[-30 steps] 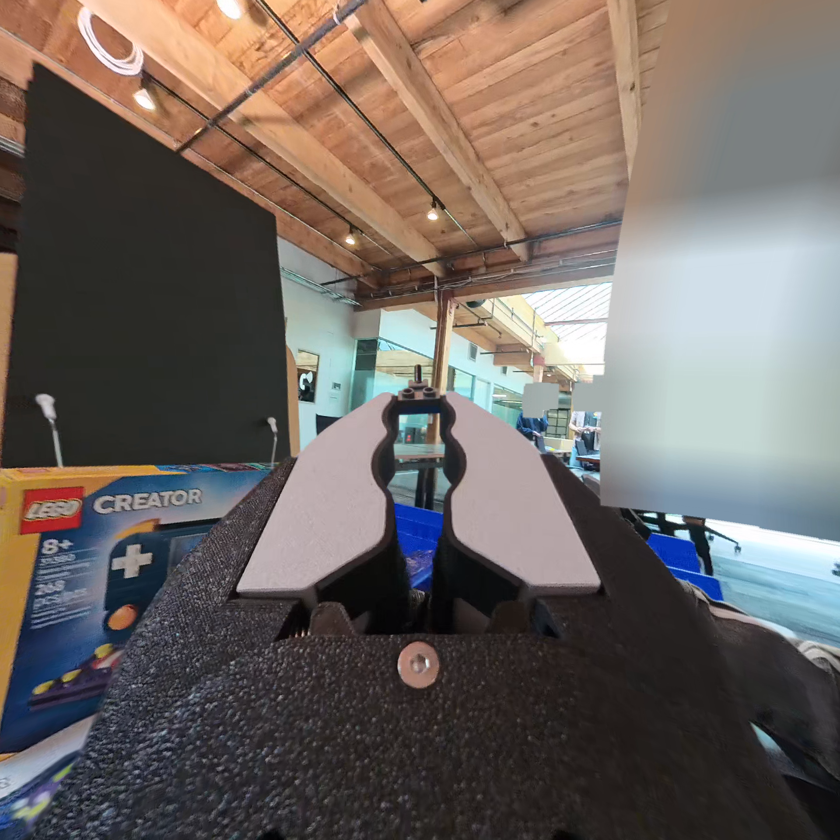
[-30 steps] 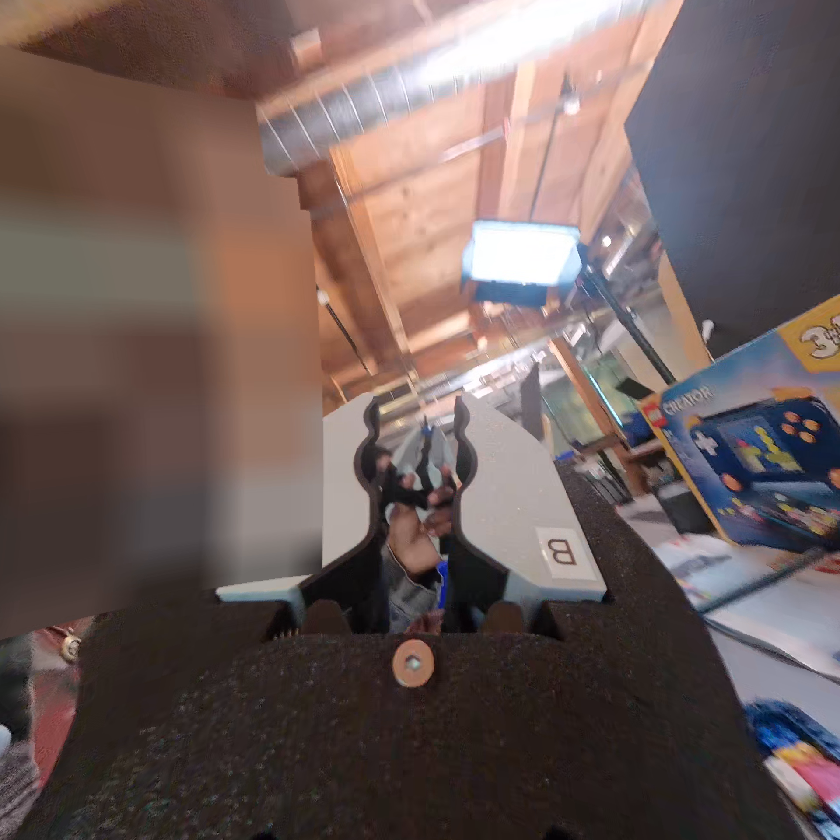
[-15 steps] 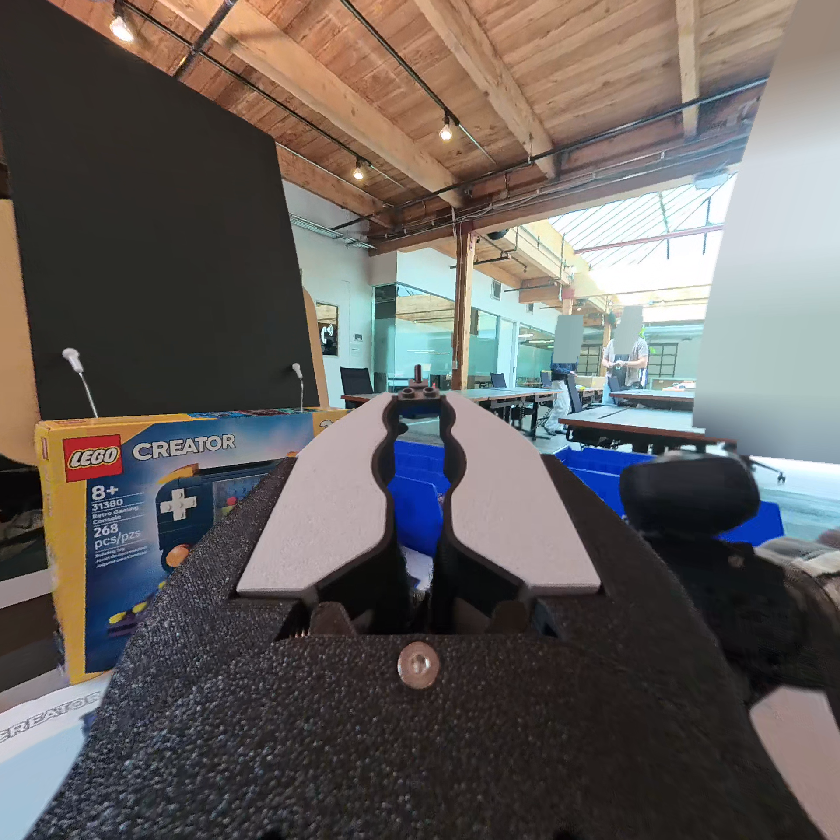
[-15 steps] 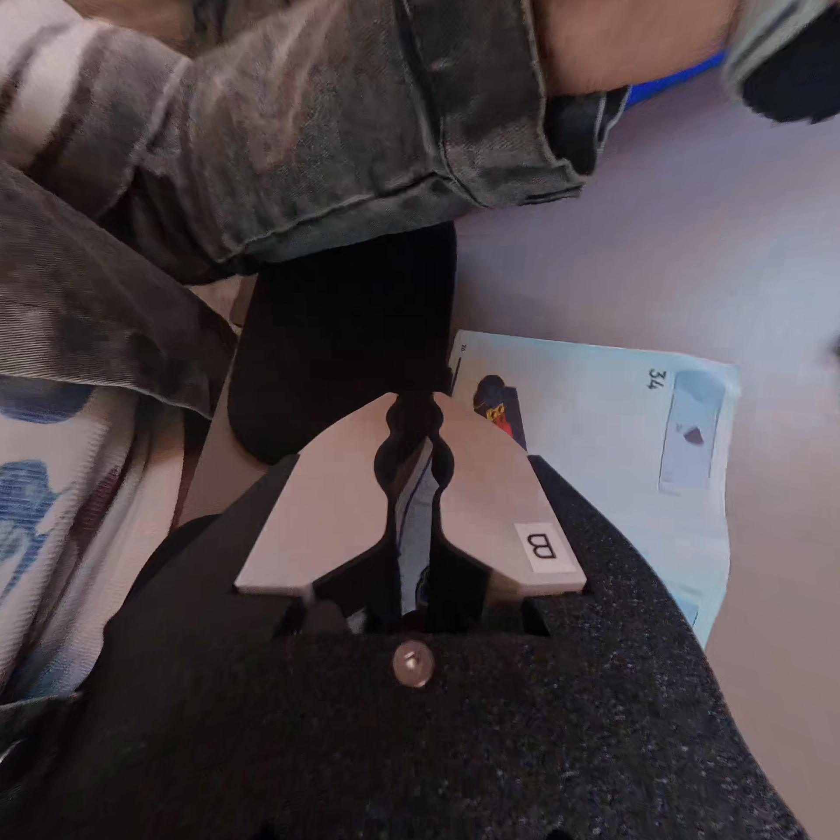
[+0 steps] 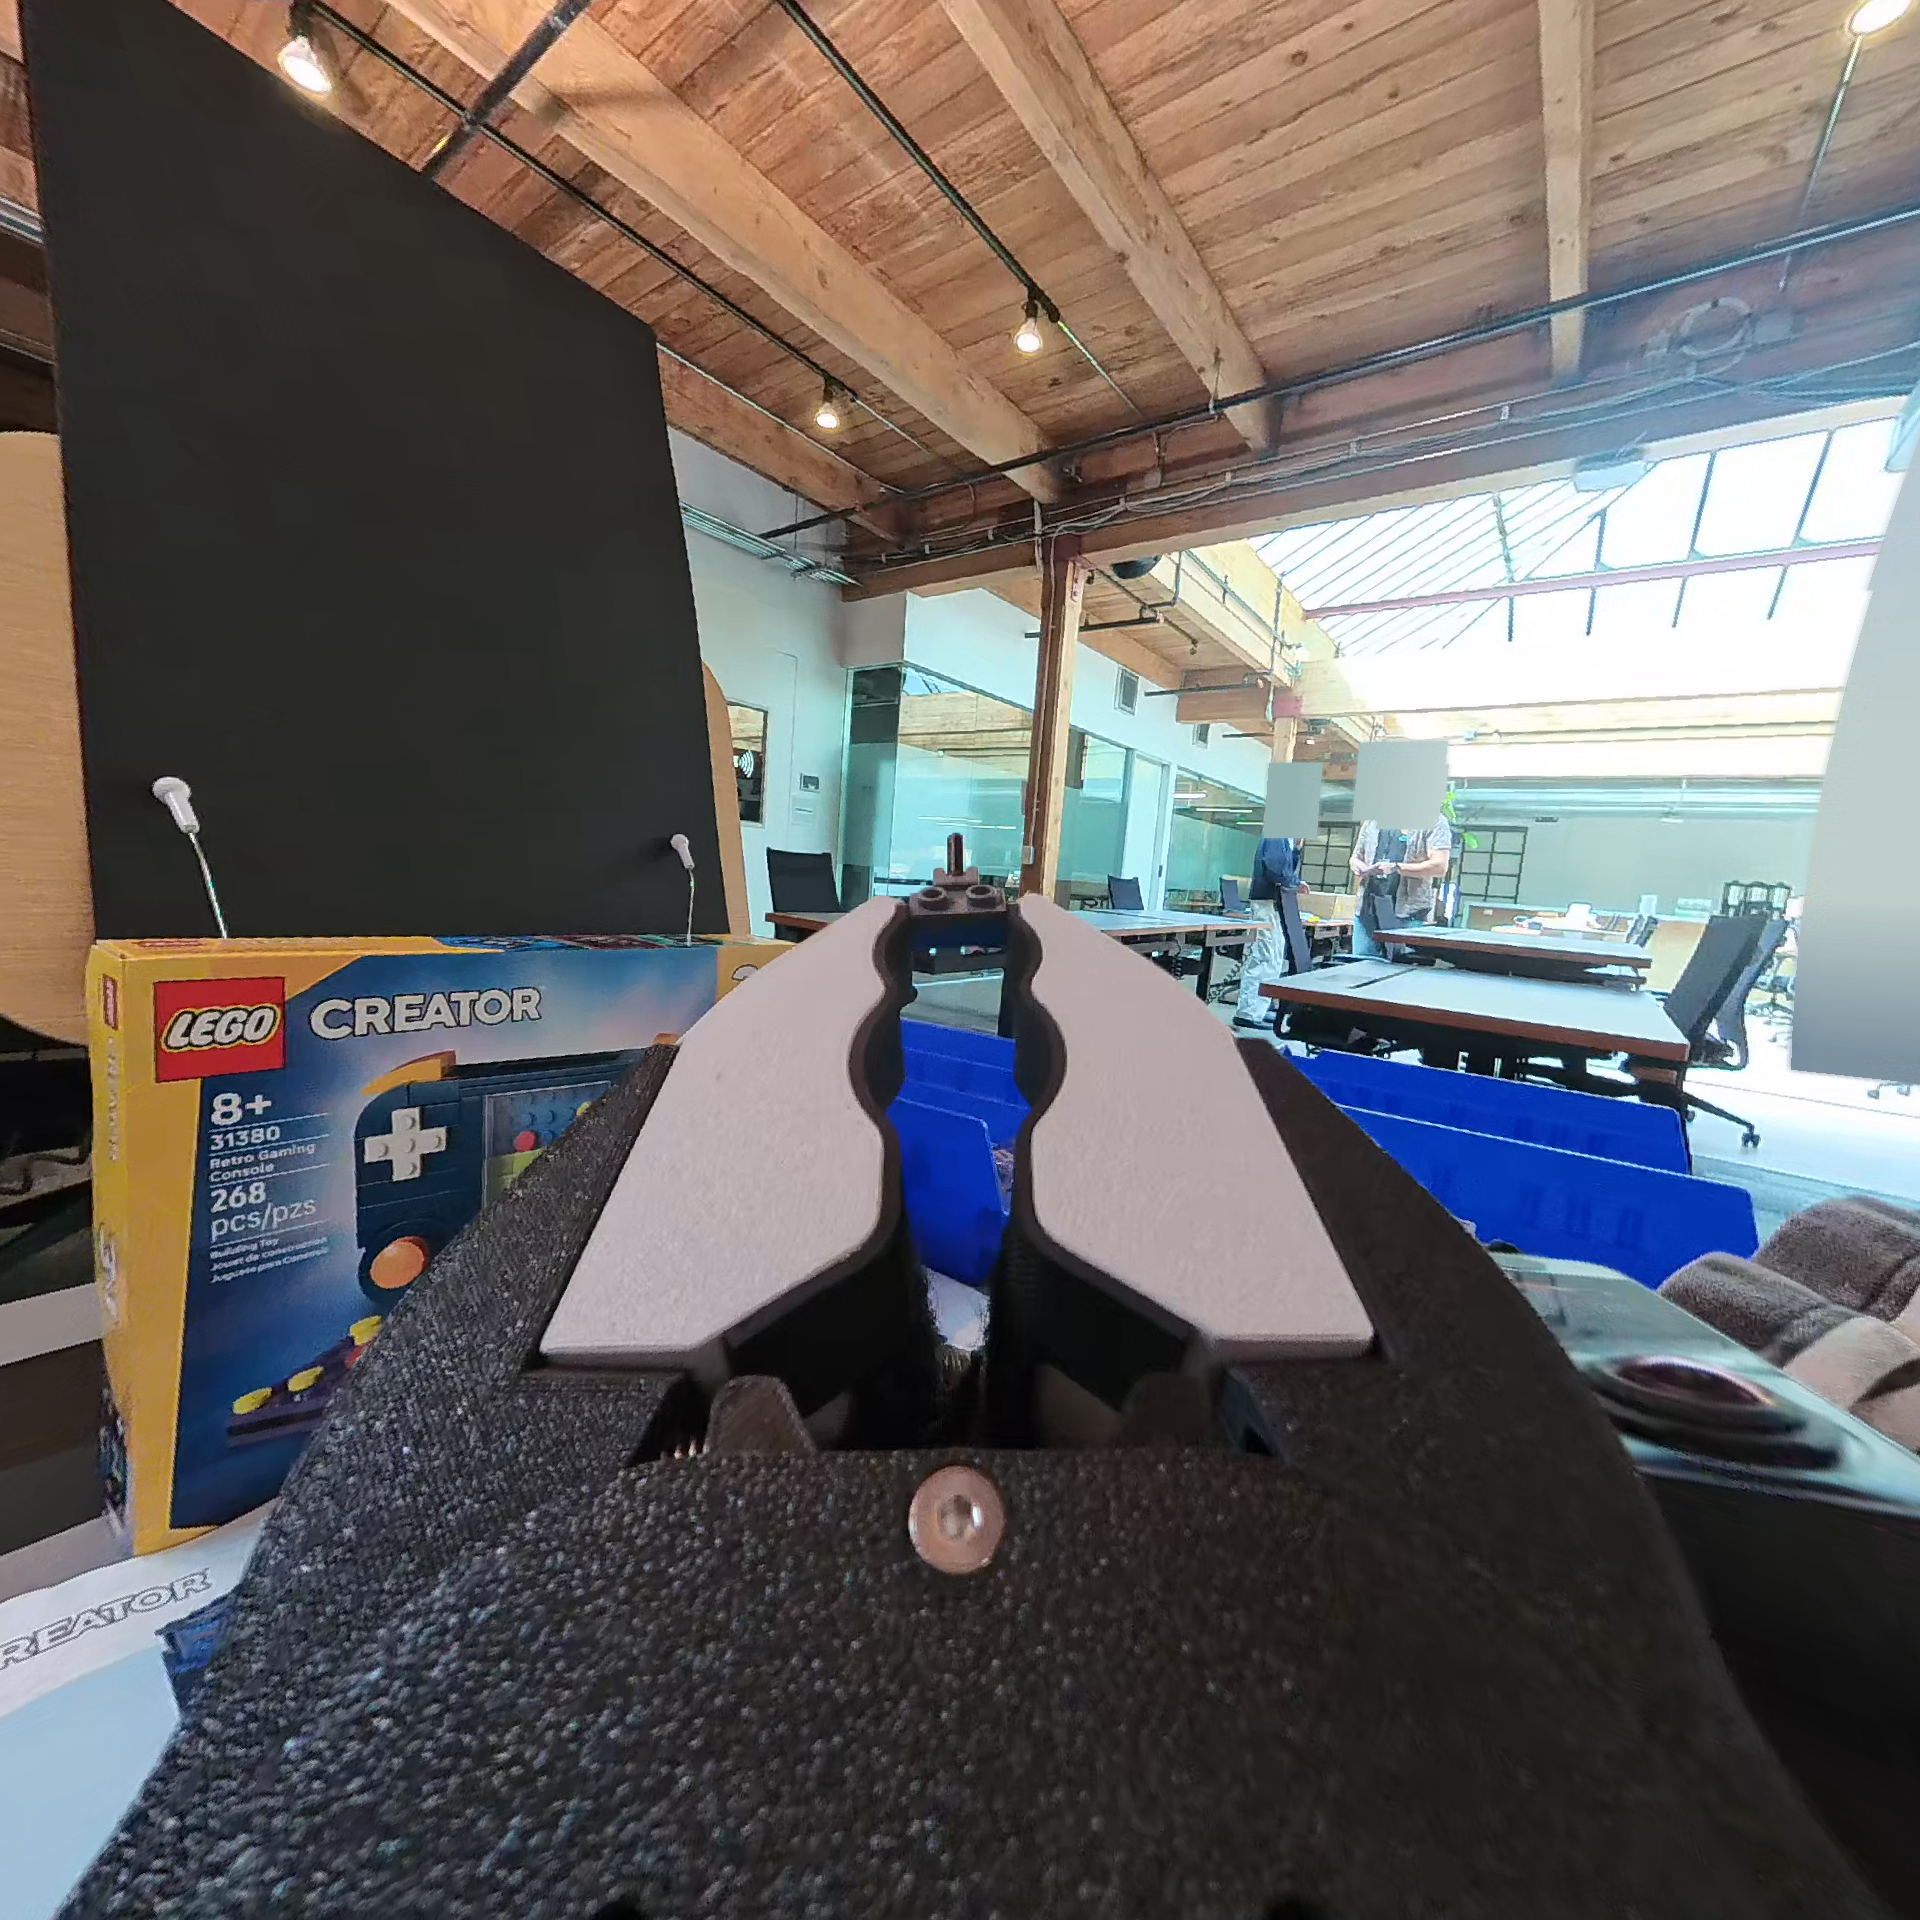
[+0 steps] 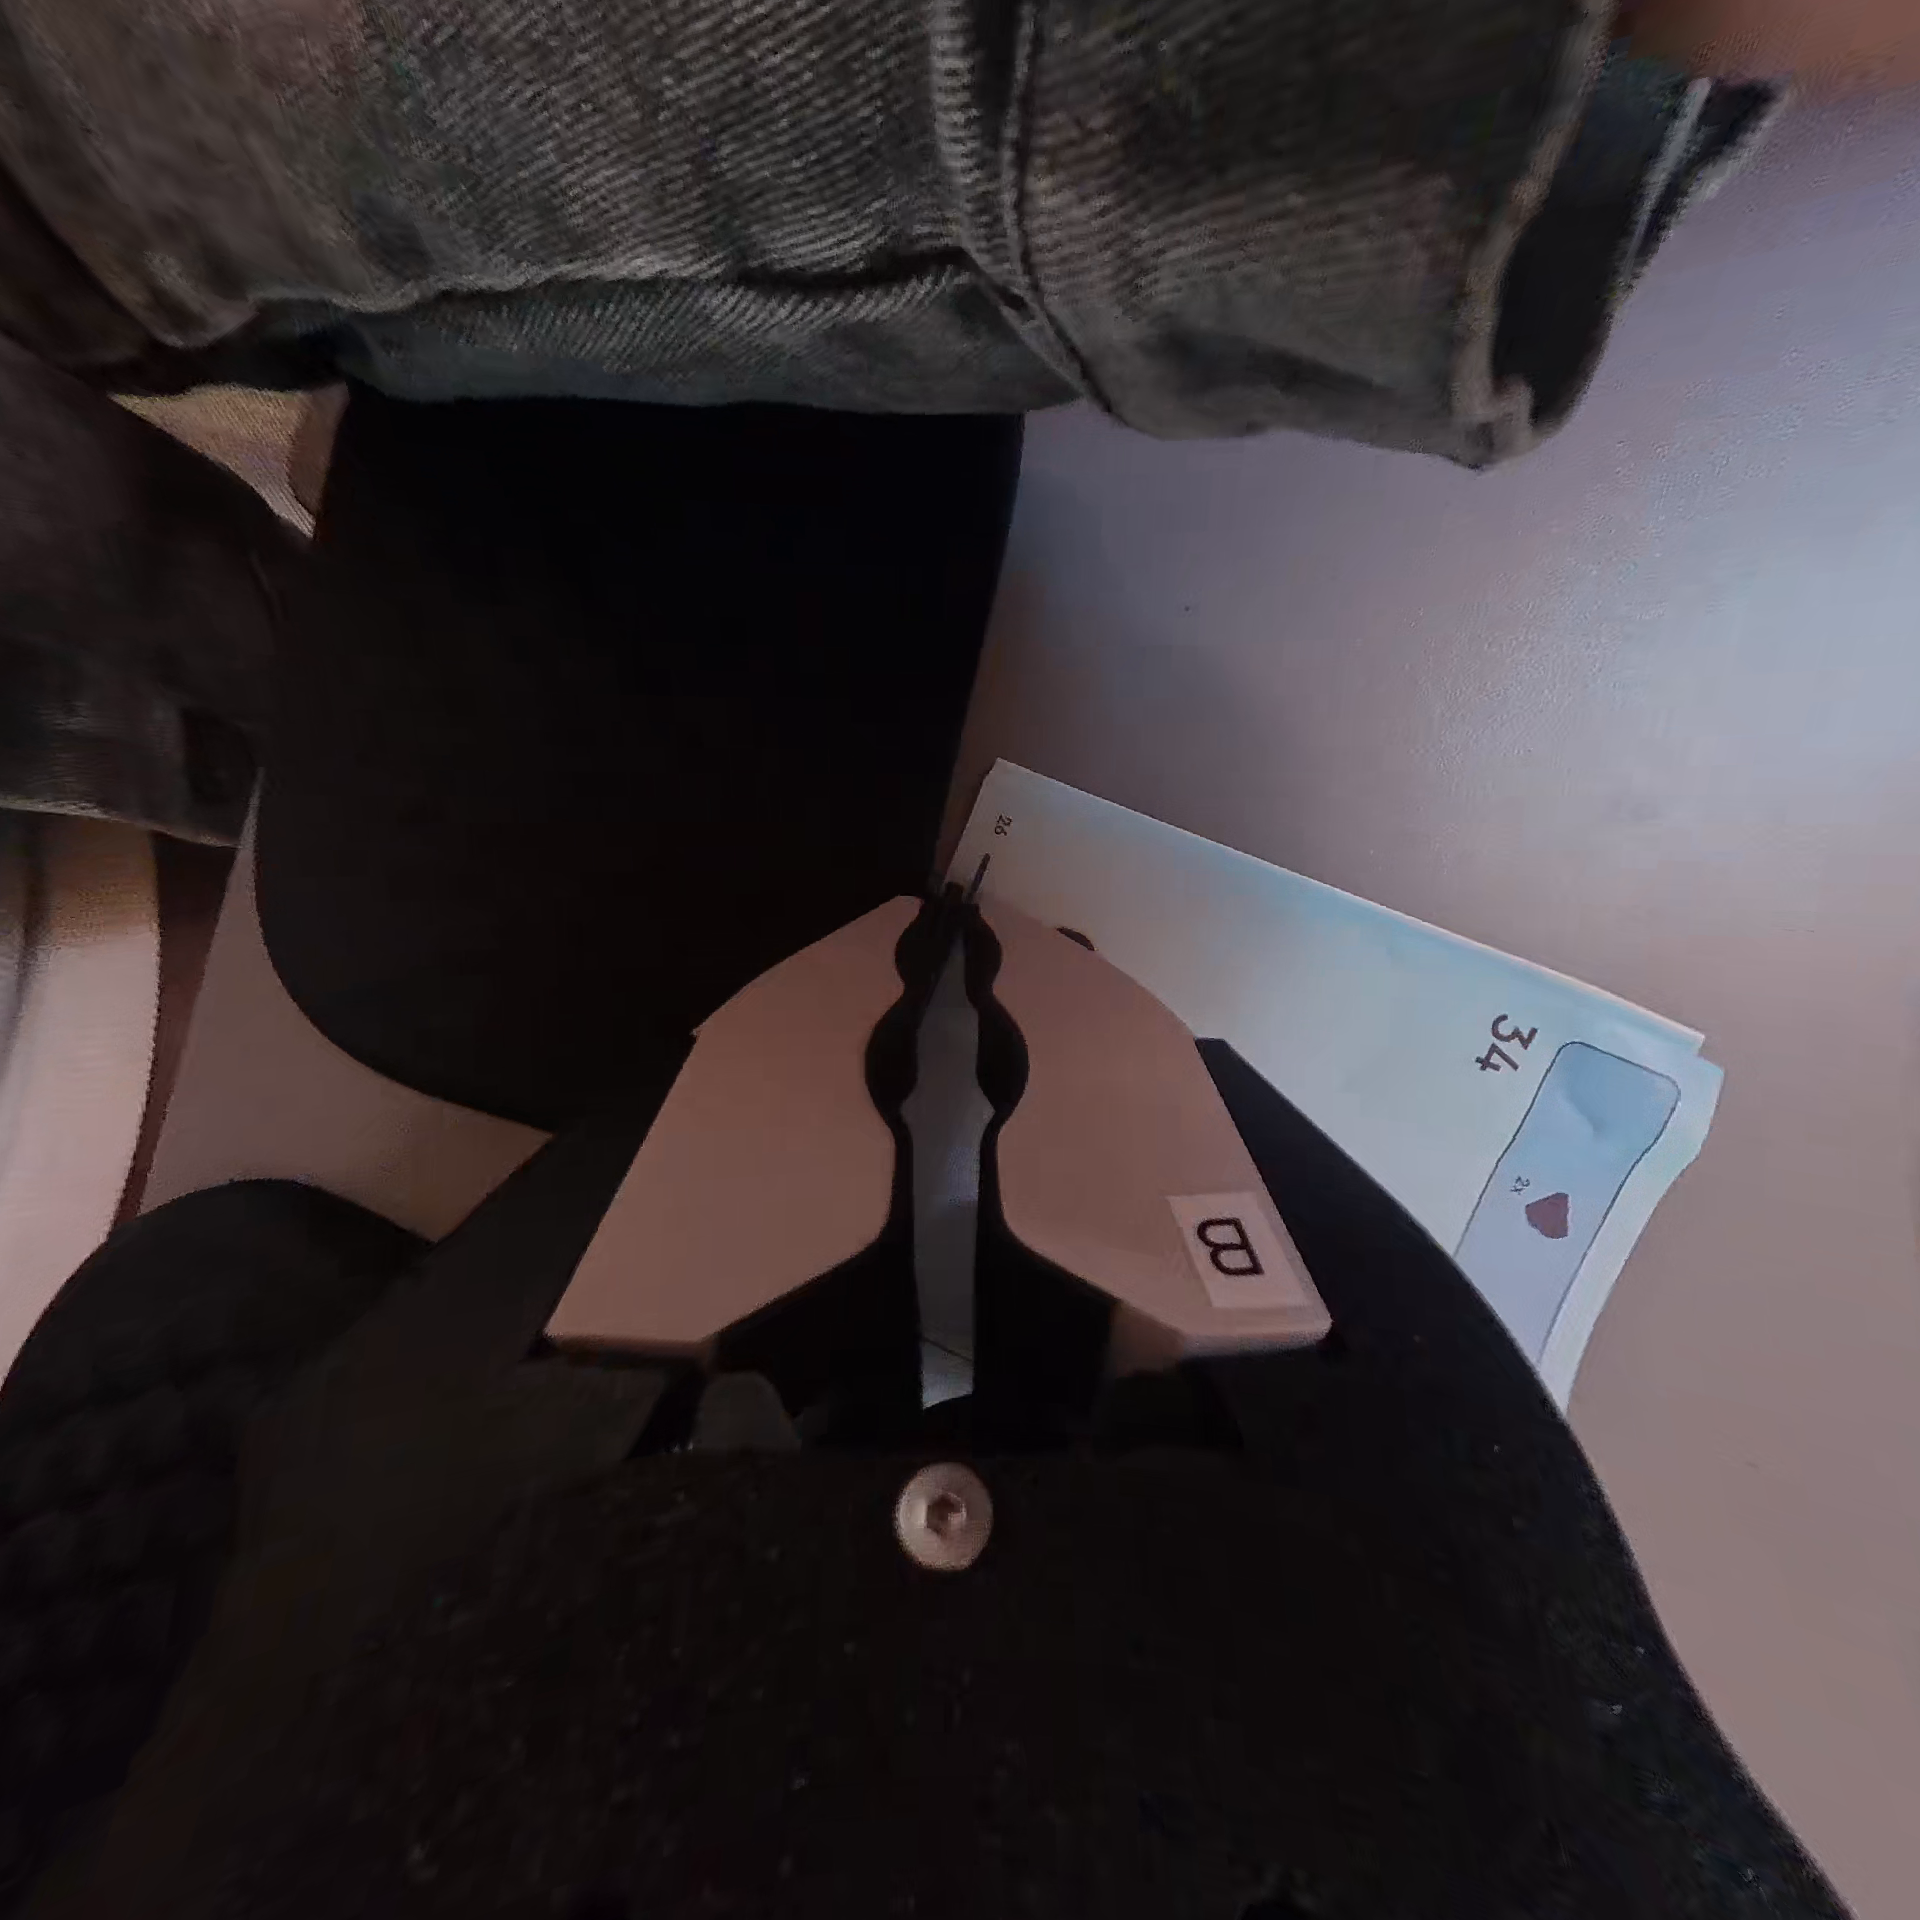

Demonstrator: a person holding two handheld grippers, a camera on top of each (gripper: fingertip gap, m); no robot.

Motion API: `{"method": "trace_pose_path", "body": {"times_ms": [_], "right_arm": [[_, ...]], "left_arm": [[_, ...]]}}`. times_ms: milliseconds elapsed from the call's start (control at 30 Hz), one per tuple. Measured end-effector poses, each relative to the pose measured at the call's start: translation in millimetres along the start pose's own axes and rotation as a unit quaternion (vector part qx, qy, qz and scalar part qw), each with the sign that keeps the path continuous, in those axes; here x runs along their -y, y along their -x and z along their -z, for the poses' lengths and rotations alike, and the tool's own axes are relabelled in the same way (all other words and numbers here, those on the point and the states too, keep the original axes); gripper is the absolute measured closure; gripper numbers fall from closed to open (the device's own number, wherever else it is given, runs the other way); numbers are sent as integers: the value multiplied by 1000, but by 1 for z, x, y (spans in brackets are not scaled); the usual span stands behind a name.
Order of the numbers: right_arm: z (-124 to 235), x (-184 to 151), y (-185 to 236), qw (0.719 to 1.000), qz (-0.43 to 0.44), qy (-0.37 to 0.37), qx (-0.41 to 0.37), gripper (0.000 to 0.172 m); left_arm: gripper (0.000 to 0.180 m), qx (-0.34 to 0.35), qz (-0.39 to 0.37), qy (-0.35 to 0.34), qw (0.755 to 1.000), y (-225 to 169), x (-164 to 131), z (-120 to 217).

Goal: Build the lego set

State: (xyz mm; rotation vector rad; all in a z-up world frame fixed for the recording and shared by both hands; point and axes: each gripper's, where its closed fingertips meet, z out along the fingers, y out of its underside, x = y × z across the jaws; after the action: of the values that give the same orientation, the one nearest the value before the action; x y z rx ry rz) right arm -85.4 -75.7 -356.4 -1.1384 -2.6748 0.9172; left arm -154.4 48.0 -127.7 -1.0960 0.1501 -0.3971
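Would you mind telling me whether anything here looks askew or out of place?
Only mildly: the instruction booklet lies askew on the table, partly under the right gripper. The toy box and blue bins stand upright.

Rough wooden ceiling (image 5: 1143, 187), glossy cardboard box (image 5: 416, 1039)

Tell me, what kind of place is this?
Probably a big open office or workshop: long desks with office chairs, glass-walled rooms, and a wooden beam ceiling overhead.
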Motion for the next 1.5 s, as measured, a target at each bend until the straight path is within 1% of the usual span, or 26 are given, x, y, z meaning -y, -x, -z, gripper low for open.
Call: {"method": "trace_pose_path", "body": {"times_ms": [133, 233, 400, 467, 500, 533, 600, 667, 700, 733, 800, 867, 900, 933, 967, 1033, 1067, 1133, 1200, 1300, 1333, 1400, 1433, 1467, 1500], "right_arm": [[0, -1, -2, 996, 38, 60, -46, 165], [-1, -2, -3, 992, 32, 104, -64, 166], [-1, -4, -4, 974, 52, 201, -92, 166], [0, -4, -5, 973, 56, 204, -97, 166], [0, -4, -5, 976, 61, 184, -96, 166], [0, -3, -5, 983, 66, 147, -93, 166], [3, -4, -3, 995, 24, 54, -74, 166], [18, 4, 2, 996, -40, -68, -51, 166], [30, 11, 3, 987, -71, -140, -41, 166], [46, 18, 2, 971, -98, -215, -36, 167], [83, 28, -5, 922, -148, -357, -30, 167], [128, 37, -9, 850, -175, -496, -14, 166], [150, 40, -8, 814, -175, -554, -3, 167], [170, 41, -8, 780, -171, -601, 0, 166], [187, 42, -7, 753, -161, -638, 0, 167], [218, 44, -2, 708, -132, -694, -6, 167], [232, 44, 2, 687, -115, -717, -12, 167], [259, 44, 9, 650, -86, -754, -30, 167], [281, 46, 15, 626, -59, -776, -49, 167], [305, 55, 25, 608, -19, -789, -80, 167], [309, 59, 26, 607, -13, -789, -90, 167], [308, 64, 27, 615, -11, -780, -111, 167], [304, 64, 27, 619, -10, -776, -120, 167], [299, 62, 27, 624, -15, -771, -127, 167], [295, 59, 26, 627, -23, -767, -132, 167]], "left_arm": [[164, 5, -5, -8, 1000, 2, 5, 2], [164, 11, -1, -16, 1000, 5, 8, 4], [164, 18, -3, -24, 1000, 8, 10, 6], [164, 20, -7, -26, 999, 9, 11, 7], [164, 21, -7, -26, 999, 9, 12, 7], [164, 21, -6, -27, 999, 10, 12, 8], [164, 17, 3, -29, 999, 9, 14, 8], [164, 14, 7, -33, 999, 7, 16, 8], [164, 13, 7, -33, 999, 6, 16, 7], [164, 12, 7, -32, 999, 5, 15, 7], [164, 8, 12, -33, 999, 3, 15, 6], [164, -7, 30, -44, 999, -1, 16, 5], [164, -18, 49, -52, 997, -5, 17, 5], [164, -28, 75, -60, 995, -8, 18, 3], [164, -44, 106, -70, 991, -13, 19, 2], [164, -82, 181, -93, 976, -27, 20, -2], [164, -105, 224, -106, 963, -35, 20, -3], [164, -152, 305, -131, 931, -54, 21, -6], [164, -185, 364, -155, 900, -71, 21, -8], [165, -221, 445, -194, 846, -91, 23, -12], [165, -231, 467, -202, 830, -99, 22, -13], [165, -247, 505, -207, 801, -117, 17, -15], [165, -257, 521, -202, 788, -127, 12, -16], [164, -263, 531, -187, 784, -138, 6, -18], [165, -271, 531, -172, 784, -148, 0, -19]]}}
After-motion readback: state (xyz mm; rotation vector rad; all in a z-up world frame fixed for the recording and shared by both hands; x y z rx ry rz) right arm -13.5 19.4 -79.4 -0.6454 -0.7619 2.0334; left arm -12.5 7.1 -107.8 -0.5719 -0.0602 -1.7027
